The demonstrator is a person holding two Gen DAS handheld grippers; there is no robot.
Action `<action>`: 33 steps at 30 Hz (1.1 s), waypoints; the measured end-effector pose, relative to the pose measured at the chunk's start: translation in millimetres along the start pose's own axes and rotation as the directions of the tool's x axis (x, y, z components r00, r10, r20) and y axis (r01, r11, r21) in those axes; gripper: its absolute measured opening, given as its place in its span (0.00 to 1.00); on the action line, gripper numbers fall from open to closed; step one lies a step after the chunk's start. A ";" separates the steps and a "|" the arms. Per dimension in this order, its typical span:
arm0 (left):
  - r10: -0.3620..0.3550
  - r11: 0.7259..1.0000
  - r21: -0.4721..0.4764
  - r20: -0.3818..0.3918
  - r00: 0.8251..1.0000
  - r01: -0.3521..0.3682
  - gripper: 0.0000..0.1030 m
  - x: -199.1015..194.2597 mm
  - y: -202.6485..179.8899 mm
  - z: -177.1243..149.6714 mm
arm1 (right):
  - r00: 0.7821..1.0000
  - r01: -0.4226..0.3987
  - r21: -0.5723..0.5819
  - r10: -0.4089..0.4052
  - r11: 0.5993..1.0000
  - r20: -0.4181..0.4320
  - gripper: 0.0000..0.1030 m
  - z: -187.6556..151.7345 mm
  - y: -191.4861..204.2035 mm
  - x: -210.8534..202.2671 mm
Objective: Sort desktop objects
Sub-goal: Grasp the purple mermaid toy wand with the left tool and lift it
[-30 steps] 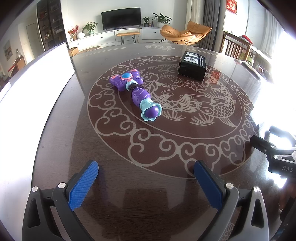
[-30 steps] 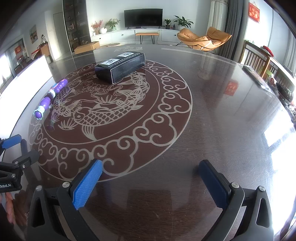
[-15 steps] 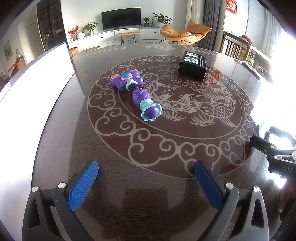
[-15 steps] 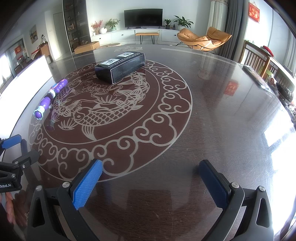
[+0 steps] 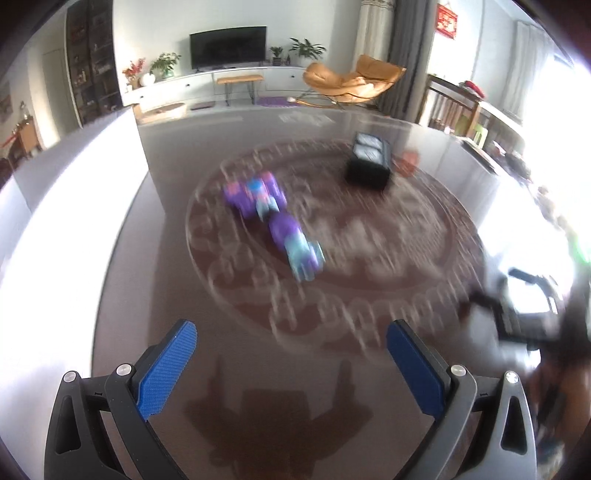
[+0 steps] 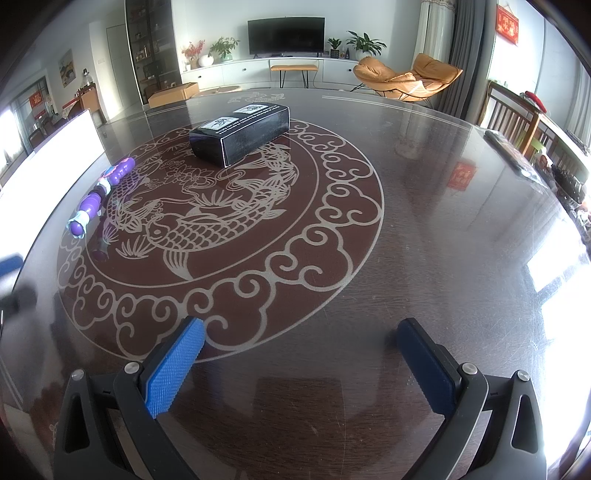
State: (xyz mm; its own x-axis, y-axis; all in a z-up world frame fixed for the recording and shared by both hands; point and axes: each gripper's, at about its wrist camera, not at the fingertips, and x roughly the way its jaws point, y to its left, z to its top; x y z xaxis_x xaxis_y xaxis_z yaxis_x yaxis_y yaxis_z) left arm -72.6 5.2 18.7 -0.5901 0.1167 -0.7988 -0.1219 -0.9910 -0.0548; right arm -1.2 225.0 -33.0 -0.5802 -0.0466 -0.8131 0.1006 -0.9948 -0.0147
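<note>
Left wrist: blurred glossy dark table (image 5: 122, 280), pale swirl inlay; purple-teal plastic toy (image 5: 275, 225) mid-table, black box (image 5: 369, 162) beyond; left gripper (image 5: 291, 363) spread, empty.
Right wrist: sharp carp medallion, living room behind; right gripper (image 6: 301, 363) spread, empty.

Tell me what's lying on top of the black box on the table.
Nothing rests on the black box; its top shows only two white printed labels, their text too small to read. The box is closed, so its contents are hidden. It sits on the table, apart from the purple toy.

Home living rm: TV (image 6: 286, 36), lounge chair (image 6: 406, 79)
</note>
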 end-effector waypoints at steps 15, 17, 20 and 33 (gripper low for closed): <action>0.093 0.994 -0.040 -0.141 0.986 -0.100 1.00 97.1 5.7 71.6 | 1.000 0.000 0.000 0.000 1.000 0.000 1.00 -0.9 0.6 -0.3; 0.094 0.994 -0.034 -0.133 0.987 -0.099 1.00 97.3 8.9 70.3 | 1.000 0.000 0.000 0.000 1.000 0.000 1.00 -0.9 0.7 -0.4; 0.093 0.995 -0.022 -0.109 0.990 -0.096 0.84 92.2 10.2 68.8 | 1.000 0.000 0.000 0.000 1.000 0.000 1.00 -1.0 0.8 -0.5; 0.073 0.997 0.018 -0.021 0.997 -0.072 0.21 53.6 18.5 26.0 | 1.000 0.000 0.000 0.000 1.000 0.000 1.00 -1.6 1.2 -0.8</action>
State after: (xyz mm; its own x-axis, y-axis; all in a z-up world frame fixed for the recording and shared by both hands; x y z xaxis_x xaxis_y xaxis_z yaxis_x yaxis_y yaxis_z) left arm -127.1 -5.1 -9.5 -0.5808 0.0430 -0.8129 -0.0931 -0.9956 0.0139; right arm 0.6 224.0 -33.4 -0.5805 -0.0464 -0.8129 0.1006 -0.9948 -0.0150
